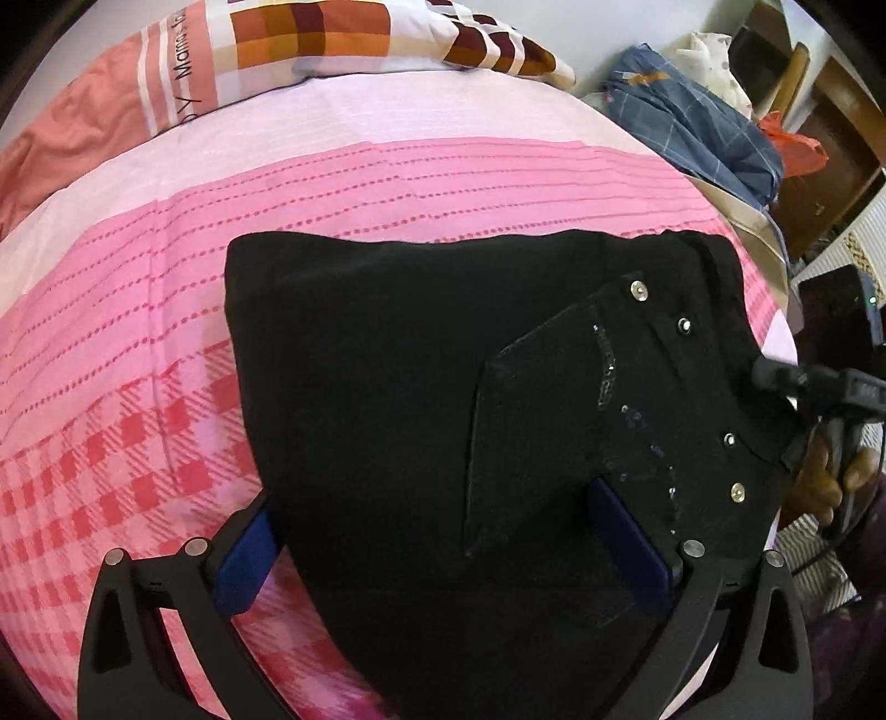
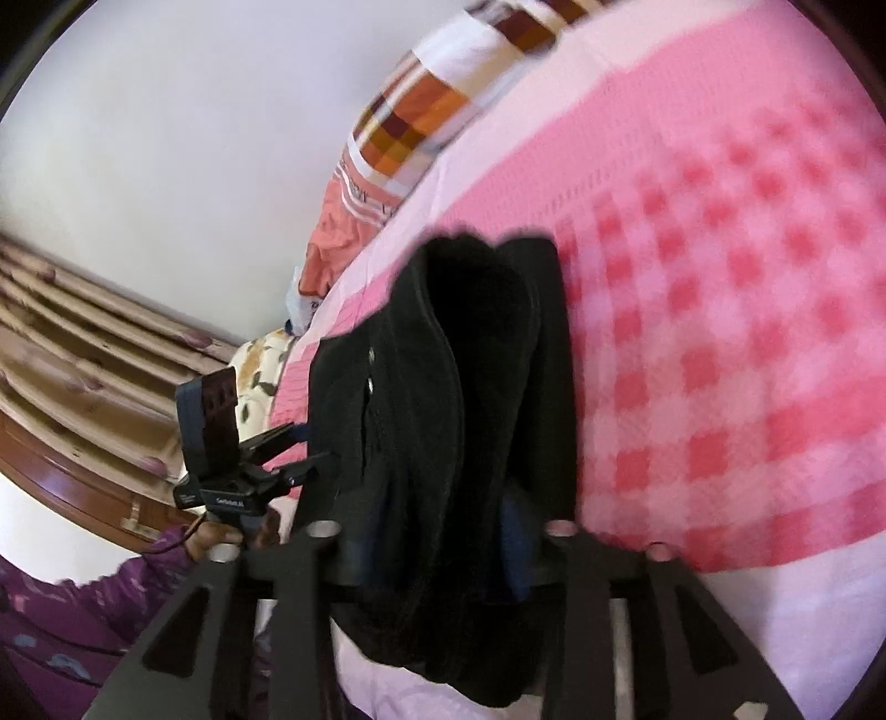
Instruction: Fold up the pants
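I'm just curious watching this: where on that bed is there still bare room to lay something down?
The pink bedspread lies bare left of the folded black pants, and in the strip between them and the pillow. The right side is crowded: the right gripper at the waistband, a clothes pile beyond.

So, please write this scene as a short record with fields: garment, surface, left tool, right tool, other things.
garment: black folded pants with metal rivets, lying flat
surface: pink checked bedsheet
left tool: open, blue pads on both sides of the pants' near part
right tool: thick pants edge between its fingers; grip unclear
other things: orange-brown checked pillow, blue clothes pile
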`<state>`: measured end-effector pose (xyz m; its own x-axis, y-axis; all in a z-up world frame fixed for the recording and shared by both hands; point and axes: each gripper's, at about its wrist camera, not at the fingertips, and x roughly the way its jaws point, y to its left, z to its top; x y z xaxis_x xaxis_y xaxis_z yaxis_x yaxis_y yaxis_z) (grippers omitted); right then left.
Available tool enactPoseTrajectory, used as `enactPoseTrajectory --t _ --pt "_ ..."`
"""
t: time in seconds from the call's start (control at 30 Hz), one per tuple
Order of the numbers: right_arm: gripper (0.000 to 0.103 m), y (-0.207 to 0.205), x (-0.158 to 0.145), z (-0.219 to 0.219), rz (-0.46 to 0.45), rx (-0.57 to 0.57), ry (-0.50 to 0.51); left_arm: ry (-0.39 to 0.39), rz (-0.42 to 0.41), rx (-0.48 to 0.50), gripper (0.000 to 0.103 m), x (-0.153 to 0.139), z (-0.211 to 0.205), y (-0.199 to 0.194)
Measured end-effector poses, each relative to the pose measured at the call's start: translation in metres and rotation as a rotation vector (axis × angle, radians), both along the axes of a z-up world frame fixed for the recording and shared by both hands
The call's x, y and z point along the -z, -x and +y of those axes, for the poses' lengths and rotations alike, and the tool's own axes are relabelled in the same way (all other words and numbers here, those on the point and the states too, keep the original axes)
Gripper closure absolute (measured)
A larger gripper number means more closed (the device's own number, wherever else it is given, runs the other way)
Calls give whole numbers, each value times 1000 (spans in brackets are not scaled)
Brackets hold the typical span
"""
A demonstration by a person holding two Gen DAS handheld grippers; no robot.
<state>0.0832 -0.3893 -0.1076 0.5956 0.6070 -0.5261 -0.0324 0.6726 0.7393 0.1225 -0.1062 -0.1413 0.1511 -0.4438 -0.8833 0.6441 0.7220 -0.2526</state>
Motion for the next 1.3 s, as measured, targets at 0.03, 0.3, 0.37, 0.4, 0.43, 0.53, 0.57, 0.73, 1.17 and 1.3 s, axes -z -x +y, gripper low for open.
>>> enactPoseTrajectory --t 0.03,0.3,0.37,0.4,0.43,0.53,0.57,0.73,1.17,1.3 --pt "46 2 -7 -5 -16 18 17 12 2 -4 3 0 2 -1" --pt "36 -2 -1 -25 40 38 56 56 5 11 3 2 10 -8" --pt "35 -7 1 -18 38 16 56 59 -2 13 3 2 12 -6" --pt "35 -10 0 -12 38 1 69 57 -5 11 3 2 13 -5" --pt "34 -15 1 -4 41 -21 69 58 -6 9 2 2 13 -5" --pt "33 -27 -1 16 41 -65 106 76 -6 20 1 3 11 -4" --pt "41 -30 -1 20 39 -83 109 86 -10 21 0 4 11 -4" --pt "74 -28 6 11 73 -105 106 127 -6 29 0 4 18 -5" --pt "68 -46 9 8 149 -133 113 250 119 -23 1 3 30 -26" --pt "74 -38 4 19 120 -105 199 97 -32 -23 21 -1 17 -10"
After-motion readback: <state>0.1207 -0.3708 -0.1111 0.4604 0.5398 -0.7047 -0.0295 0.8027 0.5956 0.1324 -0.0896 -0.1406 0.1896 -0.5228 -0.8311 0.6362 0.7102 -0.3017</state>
